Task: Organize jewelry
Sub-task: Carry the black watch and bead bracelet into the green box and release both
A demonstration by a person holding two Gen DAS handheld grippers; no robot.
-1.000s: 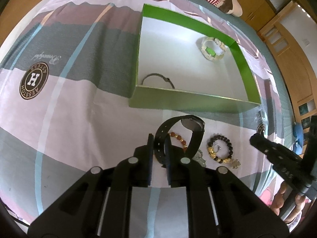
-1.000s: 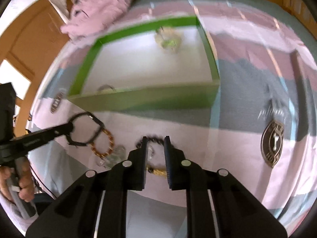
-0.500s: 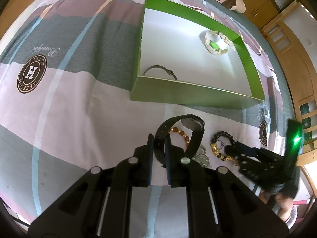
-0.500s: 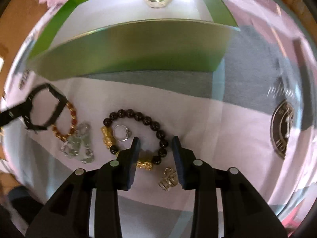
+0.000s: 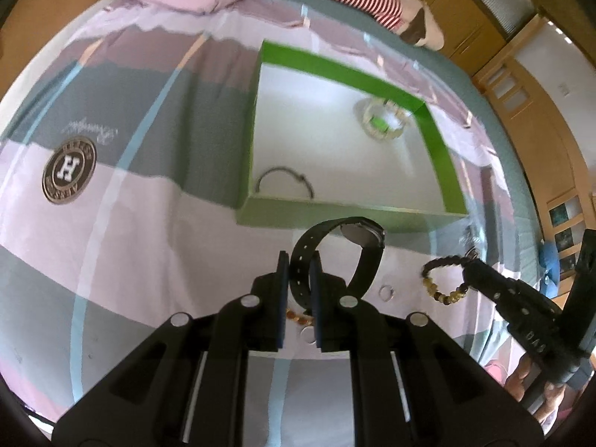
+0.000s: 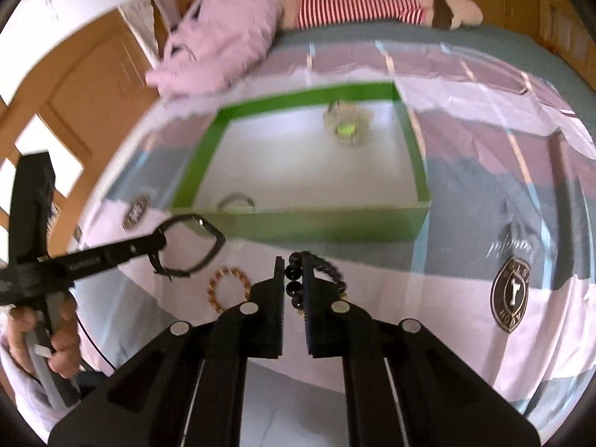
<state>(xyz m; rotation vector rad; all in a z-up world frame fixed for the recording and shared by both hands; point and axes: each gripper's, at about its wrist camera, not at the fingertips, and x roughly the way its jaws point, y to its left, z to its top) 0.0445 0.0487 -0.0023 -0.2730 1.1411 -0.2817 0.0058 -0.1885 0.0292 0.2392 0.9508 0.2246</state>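
My left gripper (image 5: 299,260) is shut on the strap of a black watch (image 5: 363,232), which hangs above the bedsheet just short of the green box (image 5: 335,216). In the right wrist view my right gripper (image 6: 292,264) is shut on a black bead bracelet (image 6: 331,266), also lifted off the sheet in front of the box (image 6: 298,223). On the box's white floor lie a thin dark bangle (image 5: 285,180) and a pale bracelet with a green stone (image 5: 381,123). An amber bead bracelet (image 6: 228,288) and a small ring (image 5: 386,292) lie on the sheet.
A pink folded quilt (image 6: 219,44) and a red-striped plush toy (image 6: 357,2) lie at the far end of the bed. Wooden cabinets (image 5: 558,149) stand beyond the bed's right side. A hand (image 6: 56,335) holds the left gripper's handle.
The right gripper opened over the black bead bracelet, shut on it and lifted it. The left gripper has risen with the watch, away from the jewelry left on the sheet.
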